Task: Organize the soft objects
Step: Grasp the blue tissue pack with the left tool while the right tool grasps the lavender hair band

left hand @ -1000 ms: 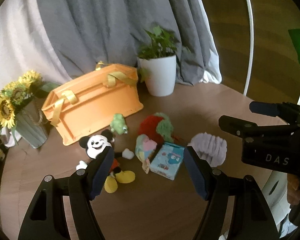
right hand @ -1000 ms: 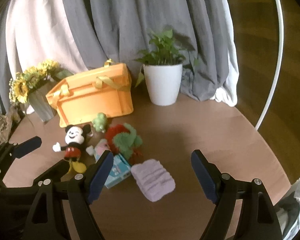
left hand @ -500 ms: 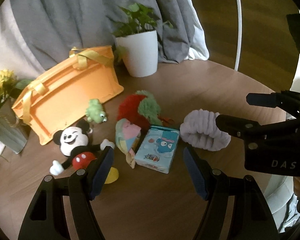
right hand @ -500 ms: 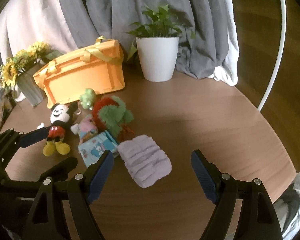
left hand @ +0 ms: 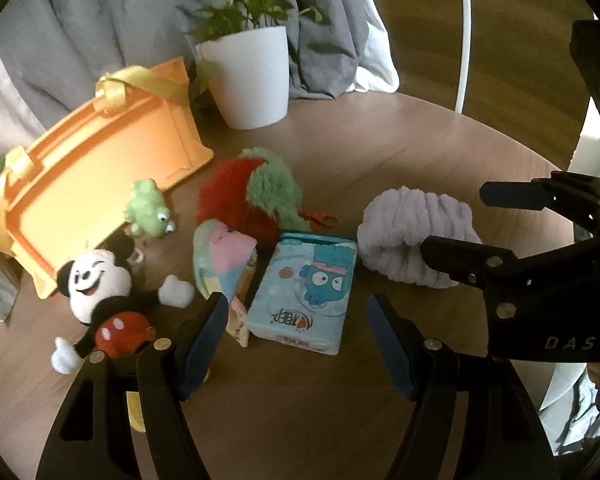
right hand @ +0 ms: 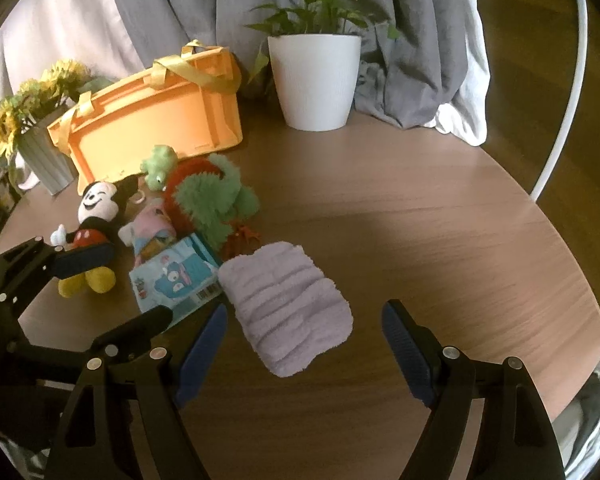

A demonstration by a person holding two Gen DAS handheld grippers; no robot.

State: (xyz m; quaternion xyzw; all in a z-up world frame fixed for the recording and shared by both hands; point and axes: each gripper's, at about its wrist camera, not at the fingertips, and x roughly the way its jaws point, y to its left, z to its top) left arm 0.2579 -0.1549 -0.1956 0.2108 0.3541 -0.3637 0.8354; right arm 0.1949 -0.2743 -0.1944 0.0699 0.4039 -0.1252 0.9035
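Observation:
Soft things lie on a round wooden table [right hand: 420, 220]: a Mickey Mouse plush [left hand: 100, 292], a small green frog plush [left hand: 148, 210], a red and green furry plush [left hand: 252, 196], a pastel plush [left hand: 220, 256], a blue tissue pack [left hand: 306, 288] and a lilac fluffy band [right hand: 288, 304]. An orange basket [left hand: 100, 168] lies tipped on its side behind them. My left gripper [left hand: 294, 328] is open and empty, just in front of the tissue pack. My right gripper [right hand: 304, 344] is open and empty, its fingers either side of the lilac band's near end.
A white pot with a green plant [right hand: 314, 80] stands at the back, against grey curtains. A vase of sunflowers [right hand: 40, 136] stands at the far left. A white hoop [right hand: 564, 92] rises at the table's right edge.
Both grippers have moved forward and down toward the toys. The tissue pack and the lilac band now look larger and nearer. Both stay open.

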